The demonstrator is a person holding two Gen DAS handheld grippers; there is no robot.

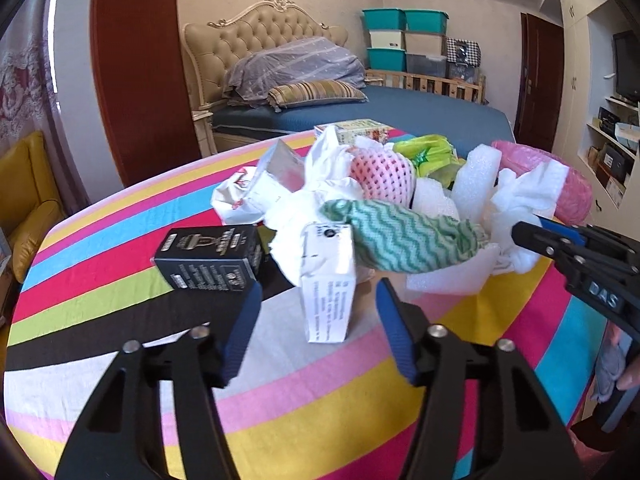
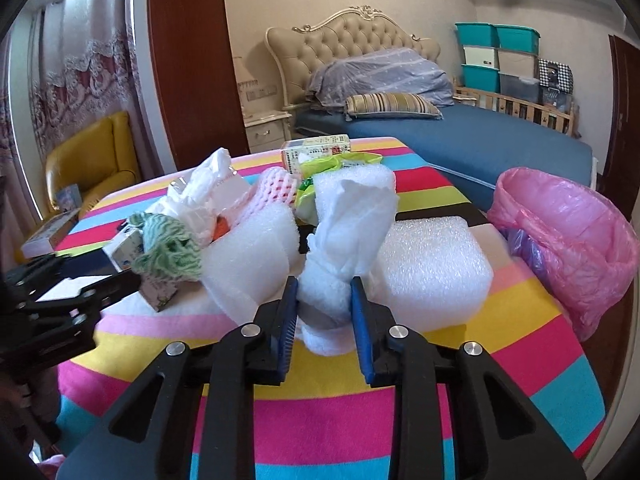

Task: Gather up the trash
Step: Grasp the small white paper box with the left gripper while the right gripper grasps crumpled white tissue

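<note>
Only thing I could actually read was "DAS" on the right gripper (image 1: 520, 236). Print on the black box (image 1: 210, 258) and white box (image 1: 328, 280) was too blurry.

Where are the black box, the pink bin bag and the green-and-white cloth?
black box (image 1: 210, 258): left wrist view, on its top face.
pink bin bag (image 2: 576, 232): right wrist view, on its outer side.
green-and-white cloth (image 1: 404, 242): left wrist view, on its middle.

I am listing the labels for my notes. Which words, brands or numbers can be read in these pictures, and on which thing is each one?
"DAS": on the right gripper.
Black box: print blurred, unreadable.
White carton: print blurred, unreadable.
Far printed box: too small to read.
</note>
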